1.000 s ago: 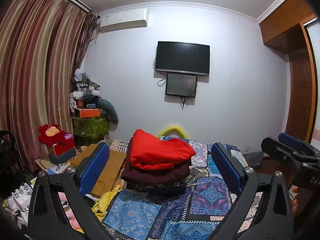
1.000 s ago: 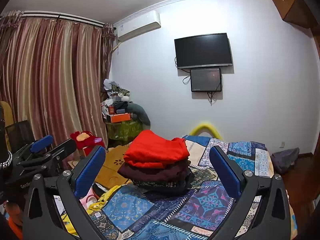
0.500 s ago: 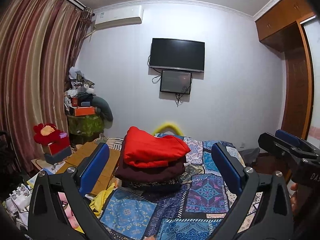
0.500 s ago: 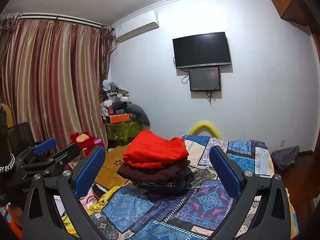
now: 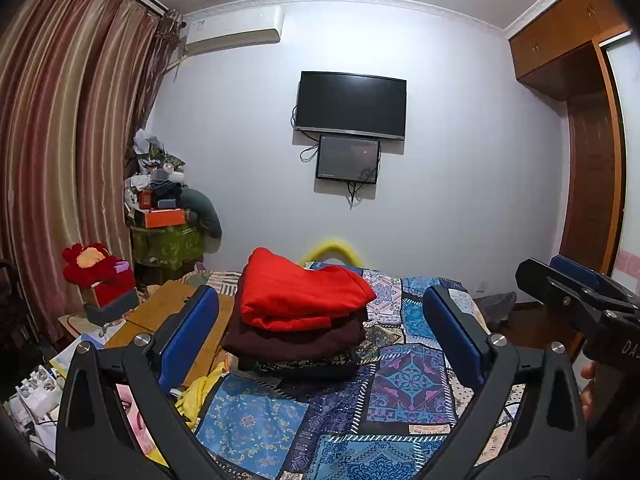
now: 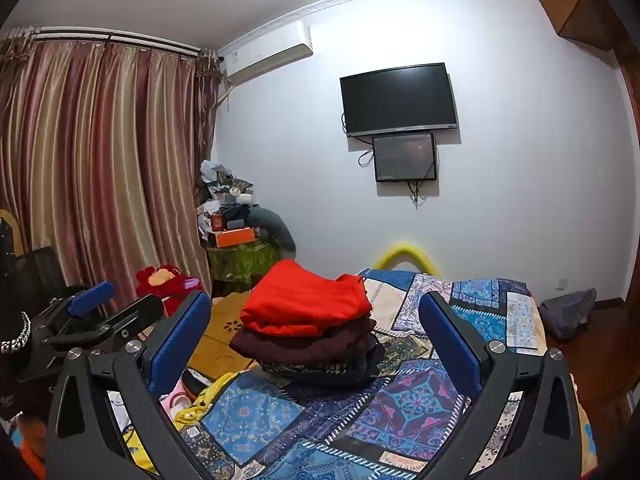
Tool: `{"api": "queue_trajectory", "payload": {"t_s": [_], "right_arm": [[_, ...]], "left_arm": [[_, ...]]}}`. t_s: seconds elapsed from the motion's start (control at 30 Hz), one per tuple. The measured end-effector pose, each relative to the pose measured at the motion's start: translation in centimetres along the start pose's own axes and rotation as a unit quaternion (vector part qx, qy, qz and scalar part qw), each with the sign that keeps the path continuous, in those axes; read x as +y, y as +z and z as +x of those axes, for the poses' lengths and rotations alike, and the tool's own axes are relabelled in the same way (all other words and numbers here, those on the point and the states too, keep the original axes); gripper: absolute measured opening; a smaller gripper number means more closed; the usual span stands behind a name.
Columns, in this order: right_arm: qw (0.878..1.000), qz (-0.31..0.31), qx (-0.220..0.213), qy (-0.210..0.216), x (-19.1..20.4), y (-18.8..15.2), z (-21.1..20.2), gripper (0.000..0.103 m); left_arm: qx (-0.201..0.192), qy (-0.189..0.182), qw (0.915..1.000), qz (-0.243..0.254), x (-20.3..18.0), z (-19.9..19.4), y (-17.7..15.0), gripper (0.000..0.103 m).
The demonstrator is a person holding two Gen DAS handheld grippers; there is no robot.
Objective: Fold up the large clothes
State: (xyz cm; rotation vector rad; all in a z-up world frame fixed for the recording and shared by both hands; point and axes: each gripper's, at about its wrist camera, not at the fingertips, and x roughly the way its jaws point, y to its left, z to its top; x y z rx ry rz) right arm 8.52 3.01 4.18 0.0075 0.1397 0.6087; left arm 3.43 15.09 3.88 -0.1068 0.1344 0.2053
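A stack of folded clothes sits on the patchwork bed cover (image 5: 404,384): a red garment (image 5: 300,294) on top, a dark maroon one (image 5: 296,340) under it, a dark patterned one at the bottom. The stack also shows in the right wrist view (image 6: 308,300). My left gripper (image 5: 320,332) is open and empty, held above the bed short of the stack. My right gripper (image 6: 316,336) is open and empty, likewise short of the stack. Each gripper shows at the edge of the other's view, the right one (image 5: 576,300) and the left one (image 6: 100,316).
A low wooden table (image 5: 168,312) and floor clutter lie left of the bed. A red plush toy (image 5: 92,268) and a piled green cabinet (image 5: 168,240) stand by the striped curtains (image 5: 60,160). A TV (image 5: 352,104) hangs on the far wall. A wardrobe (image 5: 592,160) stands right.
Both grippers have tilted slightly upward and drifted; the stack sits a little lower in view. Neither gripper's opening has changed and the clothes have not moved.
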Motion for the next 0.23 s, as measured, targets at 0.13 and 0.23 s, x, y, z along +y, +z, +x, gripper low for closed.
{"api": "queue_trajectory", "payload": {"t_s": [0.13,0.23], "right_arm": [[1.000,0.000,0.004,-0.001,0.16,-0.21,0.31,0.103],[1.000,0.000,0.007,0.000,0.19,-0.33,0.52,0.103]], "left_arm": [[0.003,0.000,1.0000,-0.005,0.33,0.26,0.12,0.102],[0.009,0.006,0.9999,-0.009,0.57,0.48,0.05,0.102]]}}
